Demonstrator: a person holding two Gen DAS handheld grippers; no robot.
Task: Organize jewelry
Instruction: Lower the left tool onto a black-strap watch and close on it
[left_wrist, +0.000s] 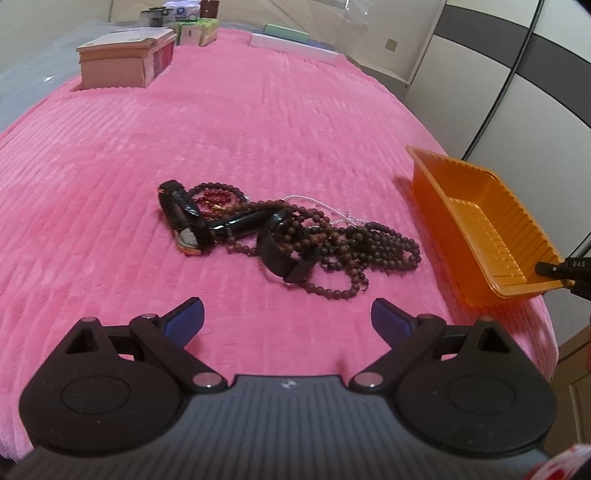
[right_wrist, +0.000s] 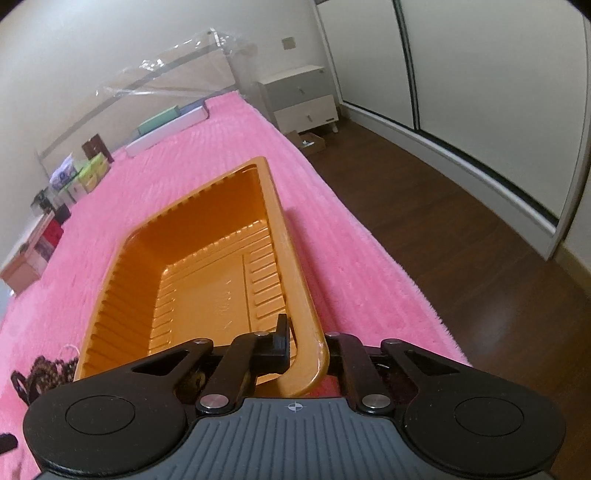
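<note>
On the pink blanket (left_wrist: 258, 122) covering the bed lies a tangled heap of jewelry (left_wrist: 288, 232): brown bead strings, red beads, dark watches and bands. Just to its right sits an orange tray (left_wrist: 480, 236), holding nothing visible. The left hand-held gripper (left_wrist: 287, 317) hangs just short of the heap with its blue fingertips spread apart, nothing between them. The right hand-held gripper (right_wrist: 295, 345) is clamped on the tray's near rim (one finger inside the wall). Boxes (left_wrist: 125, 59) stand at the bed's far end, well apart from the heap
</note>
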